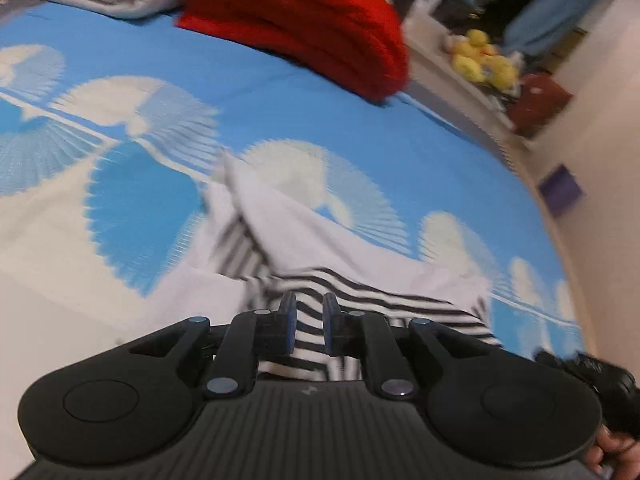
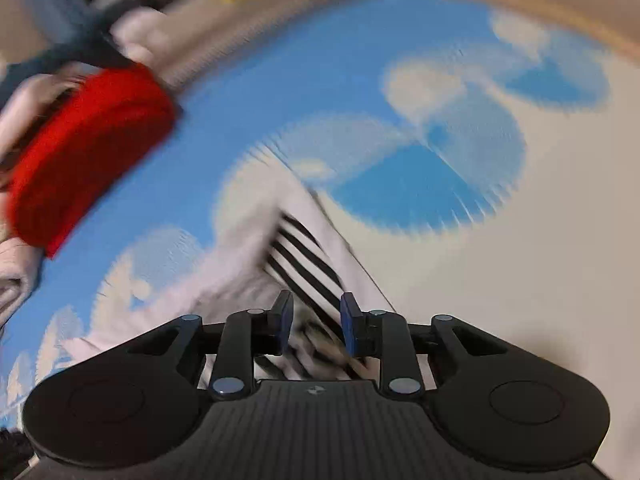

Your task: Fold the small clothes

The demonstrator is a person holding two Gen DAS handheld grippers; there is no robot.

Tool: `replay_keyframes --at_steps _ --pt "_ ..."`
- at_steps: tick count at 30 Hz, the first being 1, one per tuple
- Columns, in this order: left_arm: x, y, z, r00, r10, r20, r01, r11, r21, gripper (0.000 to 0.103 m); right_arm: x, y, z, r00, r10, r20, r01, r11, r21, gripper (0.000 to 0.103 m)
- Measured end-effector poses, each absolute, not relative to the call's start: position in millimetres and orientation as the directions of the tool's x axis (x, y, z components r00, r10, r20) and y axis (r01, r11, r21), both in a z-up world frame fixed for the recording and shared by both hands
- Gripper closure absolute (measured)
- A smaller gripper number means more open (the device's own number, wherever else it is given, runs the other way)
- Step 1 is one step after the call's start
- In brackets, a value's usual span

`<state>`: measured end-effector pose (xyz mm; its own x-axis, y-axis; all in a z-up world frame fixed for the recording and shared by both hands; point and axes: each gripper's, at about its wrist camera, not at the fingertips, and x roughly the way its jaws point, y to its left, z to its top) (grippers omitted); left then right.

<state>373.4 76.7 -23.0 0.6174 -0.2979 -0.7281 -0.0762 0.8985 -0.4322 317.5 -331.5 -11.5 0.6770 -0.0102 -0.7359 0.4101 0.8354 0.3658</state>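
My left gripper (image 1: 309, 322) has its jaws parted, a gap between the blue pads, hovering over the striped garment (image 1: 280, 248), which lies crumpled on the blue bedsheet (image 1: 260, 92) toward 12 o'clock. A red folded blanket (image 1: 304, 20) sits at 1 o'clock. My right gripper (image 2: 316, 322) is likewise spread apart above the same cloth.
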Motion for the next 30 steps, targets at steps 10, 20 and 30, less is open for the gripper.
replay_keyframes --at_steps 10,20,30 --pt "379 71 -83 0.363 -0.172 -0.916 -0.167 0.955 -0.245 0.093 340 -335 -76 0.427 0.194 -0.883 0.463 0.792 0.398 0.065" --pt "379 63 -70 0.397 -0.137 -0.907 -0.147 0.967 -0.21 0.069 339 -323 -40 0.556 0.109 -0.824 0.343 0.873 0.347 0.06" --pt "376 78 -55 0.452 -0.122 -0.884 -0.192 0.954 -0.23 0.101 339 -329 -61 0.488 0.2 -0.849 0.352 0.845 0.402 0.101"
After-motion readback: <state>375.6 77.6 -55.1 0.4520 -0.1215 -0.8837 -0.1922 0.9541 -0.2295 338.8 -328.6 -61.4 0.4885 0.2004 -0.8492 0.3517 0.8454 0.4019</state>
